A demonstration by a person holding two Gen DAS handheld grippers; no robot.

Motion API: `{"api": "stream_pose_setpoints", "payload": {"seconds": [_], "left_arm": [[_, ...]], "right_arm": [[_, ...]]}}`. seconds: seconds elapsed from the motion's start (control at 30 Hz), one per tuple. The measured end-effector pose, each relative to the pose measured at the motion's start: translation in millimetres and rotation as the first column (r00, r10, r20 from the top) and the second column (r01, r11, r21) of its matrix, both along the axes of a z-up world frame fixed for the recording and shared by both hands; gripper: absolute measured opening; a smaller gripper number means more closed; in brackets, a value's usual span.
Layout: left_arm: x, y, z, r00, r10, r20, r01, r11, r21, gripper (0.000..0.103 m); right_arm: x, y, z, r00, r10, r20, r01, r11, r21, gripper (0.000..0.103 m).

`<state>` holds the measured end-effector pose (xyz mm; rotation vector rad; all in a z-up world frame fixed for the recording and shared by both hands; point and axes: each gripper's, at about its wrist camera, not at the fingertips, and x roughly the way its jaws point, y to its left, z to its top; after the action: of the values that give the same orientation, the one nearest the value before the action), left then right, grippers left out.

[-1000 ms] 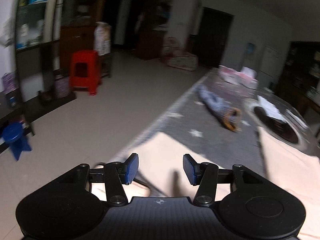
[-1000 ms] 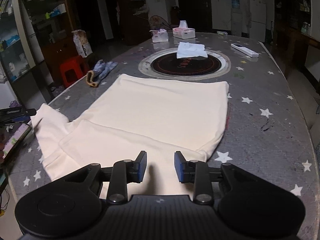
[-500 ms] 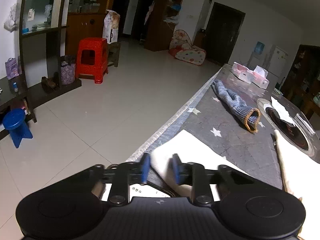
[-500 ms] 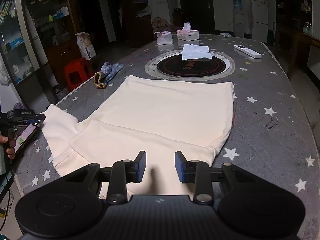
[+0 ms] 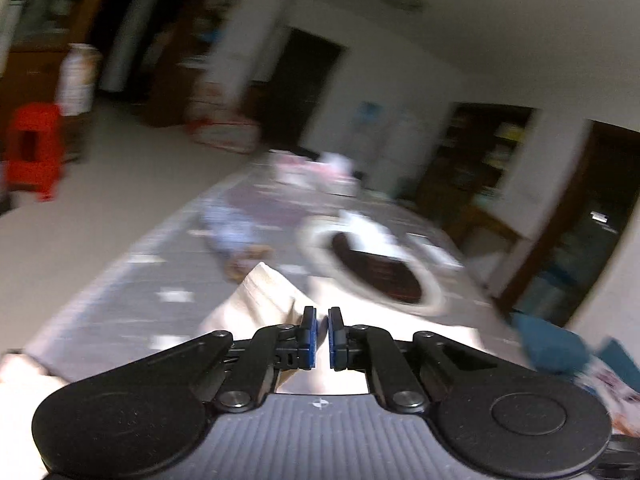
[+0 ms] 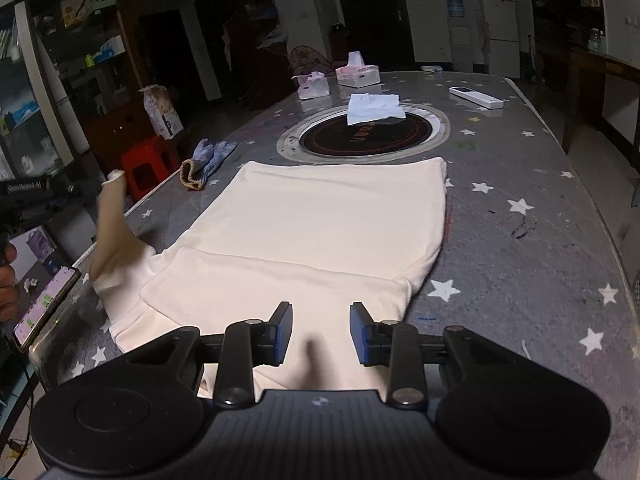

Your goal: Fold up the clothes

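**Entry: left sleeve pinched and lifting off the table's left edge**

Item 1, cream long-sleeved cotton garment [image 6: 320,240]. I am seeing it lying flat along the middle of the grey star-printed table [image 6: 520,264], its hem toward the round black inset hotplate [image 6: 364,136] and its near end under my right tool. One sleeve is already lying folded across the body. The other sleeve [image 6: 110,232] is no longer resting at the table's left edge as it was a second ago: it is now standing up off the surface in a peak.

Item 2, left gripper [image 5: 319,336]. Its jaws have just been closing, from about half spread to nearly meeting, and I am reading them as clamped on the cream sleeve cloth, which is rising ahead of the blue pads [image 5: 309,340] in the left wrist view. That view is badly smeared, and the room behind has swung since the earlier pictures, so I am treating the tool as travelling with the sleeve.

Item 3, right gripper [image 6: 320,338]. It is hovering above the garment's near end, pads parted, nothing between them, placed much as before.

Item 4, bystanders: a blue knitted glove [image 6: 208,158] near the left edge, a folded white cloth [image 6: 374,109] on the hotplate.

Assessment: I am judging that the second sleeve fold is beginning; the sleeve needs carrying inward over the body.
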<state>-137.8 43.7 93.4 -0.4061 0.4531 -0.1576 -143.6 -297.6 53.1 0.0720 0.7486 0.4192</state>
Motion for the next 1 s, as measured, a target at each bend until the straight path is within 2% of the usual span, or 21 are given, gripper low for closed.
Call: {"api": "stream_pose_setpoints", "payload": {"seconds": [0.1, 0.27, 0.33, 0.47, 0.53, 0.7, 0.77, 0.83, 1.0], "left_arm": [[2.5, -39.6, 7.7, 0.991, -0.132, 0.027, 0.132, 0.991, -0.021, 0.005], [4.8, -96.6, 5.6, 0.955, -0.294, 0.049, 0.296, 0.954, -0.05, 0.005], [4.7, -113.5, -2.8, 0.935, -0.354, 0.026, 0.355, 0.931, -0.081, 0.005], [-1.9, -135.0, -18.0, 0.906, -0.421, -0.032, 0.419, 0.906, -0.057, 0.006], [-5.1, -130.9, -22.3, 0.909, -0.414, -0.054, 0.413, 0.91, -0.024, 0.007], [-19.2, -90.8, -28.3, 0.946, -0.313, -0.09, 0.32, 0.943, 0.088, 0.01], [-26.4, -72.4, -29.6, 0.963, -0.25, -0.098, 0.262, 0.955, 0.141, 0.014], [-33.1, -55.9, -30.9, 0.977, -0.189, -0.096, 0.204, 0.962, 0.181, 0.022], [-43.9, -19.1, -37.6, 0.993, -0.056, -0.1, 0.077, 0.972, 0.224, 0.031]], "right_arm": [[-4.7, -9.7, 1.8, 1.0, -0.021, 0.007, 0.02, 1.0, 0.015, 0.031], [-11.1, -28.0, 1.0, 0.998, -0.067, 0.003, 0.067, 0.997, 0.037, 0.031], [-13.3, -36.4, -0.6, 0.996, -0.089, -0.008, 0.09, 0.995, 0.052, 0.031], [-16.0, -45.0, -0.6, 0.994, -0.106, -0.016, 0.107, 0.992, 0.067, 0.031], [-15.7, -43.8, 0.9, 0.995, -0.095, -0.014, 0.096, 0.993, 0.064, 0.031], [-5.3, -18.4, 4.4, 1.0, 0.007, -0.018, -0.006, 0.998, 0.056, 0.031], [2.8, -2.5, 5.3, 0.997, 0.067, -0.031, -0.065, 0.995, 0.069, 0.031], [13.4, 16.1, 6.6, 0.991, 0.127, -0.049, -0.122, 0.988, 0.091, 0.03], [45.0, 67.2, 4.5, 0.963, 0.25, -0.099, -0.236, 0.962, 0.135, 0.03]]}}
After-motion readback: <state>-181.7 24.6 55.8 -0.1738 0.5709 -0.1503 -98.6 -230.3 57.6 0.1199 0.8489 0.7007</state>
